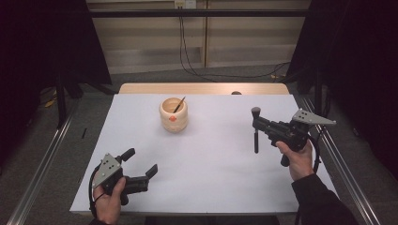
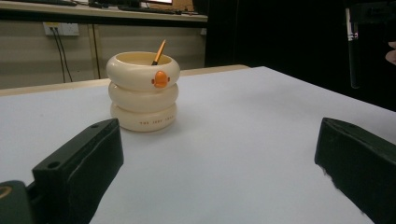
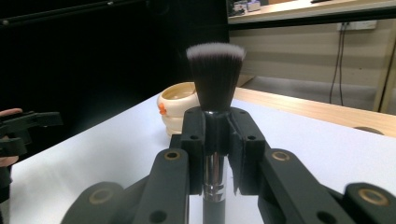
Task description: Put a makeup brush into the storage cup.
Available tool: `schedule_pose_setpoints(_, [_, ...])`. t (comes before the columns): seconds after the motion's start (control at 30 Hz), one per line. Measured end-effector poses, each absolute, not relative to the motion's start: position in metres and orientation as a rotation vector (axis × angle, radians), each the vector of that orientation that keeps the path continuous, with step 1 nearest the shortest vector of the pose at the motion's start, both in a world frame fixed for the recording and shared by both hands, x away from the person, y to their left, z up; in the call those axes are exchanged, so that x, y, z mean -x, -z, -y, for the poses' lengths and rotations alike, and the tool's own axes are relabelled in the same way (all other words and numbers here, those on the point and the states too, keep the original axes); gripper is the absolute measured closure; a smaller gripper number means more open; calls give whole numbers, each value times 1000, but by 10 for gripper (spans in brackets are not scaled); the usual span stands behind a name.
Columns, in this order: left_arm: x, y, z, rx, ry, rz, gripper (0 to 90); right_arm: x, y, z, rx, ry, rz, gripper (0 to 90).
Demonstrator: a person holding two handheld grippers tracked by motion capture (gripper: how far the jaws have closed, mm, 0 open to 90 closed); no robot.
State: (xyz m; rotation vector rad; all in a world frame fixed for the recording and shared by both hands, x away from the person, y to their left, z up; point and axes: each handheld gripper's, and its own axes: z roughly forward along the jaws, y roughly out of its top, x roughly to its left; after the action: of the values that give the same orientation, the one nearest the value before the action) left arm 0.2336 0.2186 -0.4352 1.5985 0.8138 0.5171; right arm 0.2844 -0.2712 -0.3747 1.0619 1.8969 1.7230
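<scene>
Two jaws of the right hand-held gripper (image 3: 215, 140) clamp an upright makeup brush (image 3: 215, 79); left hand-held gripper (image 1: 141, 166) gapes wide, empty

Glossy, perhaps ceramic holder (image 2: 143, 91); matt tabletop (image 1: 206, 159)

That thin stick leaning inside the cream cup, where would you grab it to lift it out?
Probably by its free upper end, coming from above. The stick leans on the cup's rim, with its lower part hidden inside, so only that tip is exposed. The open left tool is free for it.
</scene>
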Motion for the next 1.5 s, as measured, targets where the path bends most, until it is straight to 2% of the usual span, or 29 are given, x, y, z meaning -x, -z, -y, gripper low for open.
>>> schedule_pose_setpoints(0.73, [-232,429,-213,-1601,-516,-794,10,-278,361,248,-906,-1817,-2003,781])
schedule_pose_setpoints(1.5, [-242,414,-186,-1619,-504,-717,8,-292,364,207,-838,-1904,-2066,781])
